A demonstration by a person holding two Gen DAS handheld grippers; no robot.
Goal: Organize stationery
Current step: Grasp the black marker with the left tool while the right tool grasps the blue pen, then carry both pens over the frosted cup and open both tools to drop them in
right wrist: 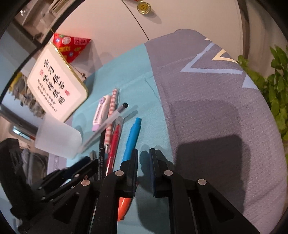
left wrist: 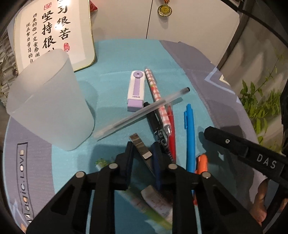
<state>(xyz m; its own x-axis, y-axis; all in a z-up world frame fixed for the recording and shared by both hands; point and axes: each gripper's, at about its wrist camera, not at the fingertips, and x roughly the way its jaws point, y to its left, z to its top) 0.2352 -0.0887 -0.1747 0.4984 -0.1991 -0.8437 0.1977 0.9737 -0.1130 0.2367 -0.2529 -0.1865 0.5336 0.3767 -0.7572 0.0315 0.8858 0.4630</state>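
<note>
A frosted plastic cup (left wrist: 48,108) stands on the teal mat (left wrist: 115,59), left of a pile of stationery: a purple eraser (left wrist: 135,90), a clear pen (left wrist: 142,112), a checked pen (left wrist: 158,97), a black marker (left wrist: 158,129), a red pen (left wrist: 171,129), a blue pen (left wrist: 190,136) and an orange pen (left wrist: 202,163). My left gripper (left wrist: 143,149) has its jaws around a metal ruler-like strip (left wrist: 140,145), a small gap showing. My right gripper (right wrist: 144,154) is open and empty just right of the blue pen (right wrist: 132,140), above the orange pen (right wrist: 124,207).
A framed calligraphy plaque (left wrist: 54,34) leans at the back left. A medal (left wrist: 164,9) hangs on the white wall. Green plants (left wrist: 261,104) stand at the right. A green-white item (left wrist: 144,203) and a pink packet (left wrist: 158,201) lie under my left gripper.
</note>
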